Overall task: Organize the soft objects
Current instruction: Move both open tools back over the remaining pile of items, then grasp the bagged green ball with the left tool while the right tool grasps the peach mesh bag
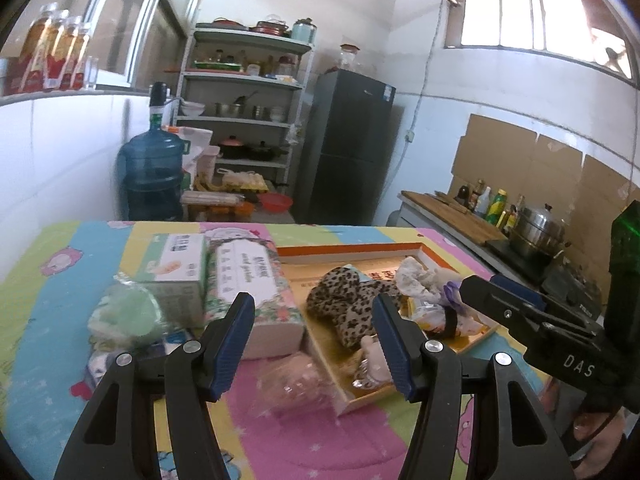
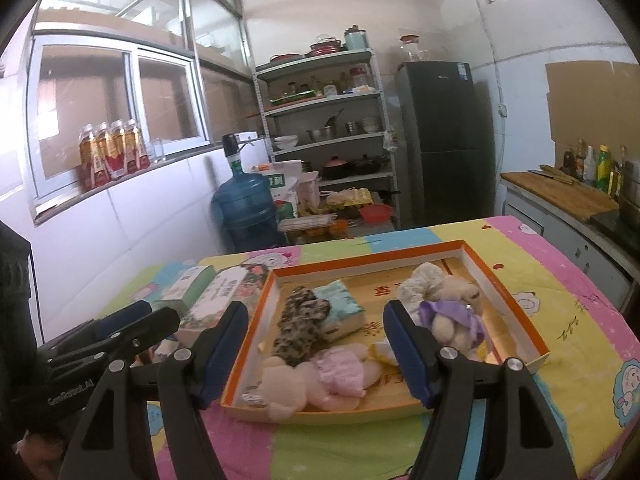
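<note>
An orange-rimmed tray (image 2: 360, 258) on the cartoon-print tablecloth holds soft things. In it lie a leopard-print cloth (image 2: 300, 324), a teal tissue pack (image 2: 340, 308), a plush bear in purple (image 2: 448, 312) and a plush in pink (image 2: 340, 372). Left of the tray (image 1: 360, 250) lie a floral tissue pack (image 1: 248, 284), a green box (image 1: 176, 276), a green wrapped round (image 1: 124, 316) and a pink wrapped bundle (image 1: 296, 380). My left gripper (image 1: 316, 344) hovers open over the bundle and the tray's near corner. My right gripper (image 2: 316, 350) hangs open above the tray's front, holding nothing.
Beyond the table's far edge stand a blue water jug (image 1: 150, 172), a metal shelf rack (image 1: 240, 120) and a dark fridge (image 1: 348, 148). A counter (image 1: 452, 208) with bottles and a steel pot (image 1: 540, 232) runs along the right. Each gripper shows at the other view's side.
</note>
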The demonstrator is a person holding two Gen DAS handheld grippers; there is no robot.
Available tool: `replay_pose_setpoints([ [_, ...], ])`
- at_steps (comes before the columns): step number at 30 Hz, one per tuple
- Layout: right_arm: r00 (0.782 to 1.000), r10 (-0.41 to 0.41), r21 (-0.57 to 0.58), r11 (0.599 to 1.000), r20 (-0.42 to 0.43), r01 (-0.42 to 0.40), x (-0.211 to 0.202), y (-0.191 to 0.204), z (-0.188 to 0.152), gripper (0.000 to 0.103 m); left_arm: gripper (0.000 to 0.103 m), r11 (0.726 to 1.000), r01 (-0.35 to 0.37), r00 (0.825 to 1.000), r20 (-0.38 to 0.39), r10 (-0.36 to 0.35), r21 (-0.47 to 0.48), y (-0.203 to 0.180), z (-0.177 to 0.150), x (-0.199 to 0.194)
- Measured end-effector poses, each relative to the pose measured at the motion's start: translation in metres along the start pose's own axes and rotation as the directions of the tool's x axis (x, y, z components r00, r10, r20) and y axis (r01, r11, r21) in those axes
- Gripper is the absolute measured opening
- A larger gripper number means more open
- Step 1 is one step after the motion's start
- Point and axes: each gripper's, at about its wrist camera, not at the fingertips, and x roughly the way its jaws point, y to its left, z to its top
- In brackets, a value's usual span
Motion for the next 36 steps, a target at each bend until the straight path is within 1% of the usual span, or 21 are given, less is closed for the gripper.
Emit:
replay_pose_setpoints([
  [11,0.999,0.036,-0.055,0.998,-0.019,-0.037,-0.002,0.044,-0.007,0.070,0.063,0.998,-0.060,0.998,0.022,0.060,-0.034,0.036,-0.010,-0.031],
  [22,0.996,0.068,-0.103,0.992,-0.051,-0.073,0.006,0.080,-0.017,0.070,0.063,0.986,-0.135,0.990,0.038,0.139,-0.102,0.085,-0.020,-0.057],
  [26,0.995,0.078,-0.118,0.989,-0.064,-0.085,0.010,0.089,-0.020,0.070,0.063,0.981,-0.160,0.985,0.041,0.165,-0.112,0.099,-0.023,-0.064],
  [36,0.986,0.119,-0.145,0.980,-0.117,-0.135,0.029,0.114,-0.033,0.070,0.063,0.974,-0.189,0.982,-0.006,0.190,-0.123,0.123,-0.038,-0.063],
])
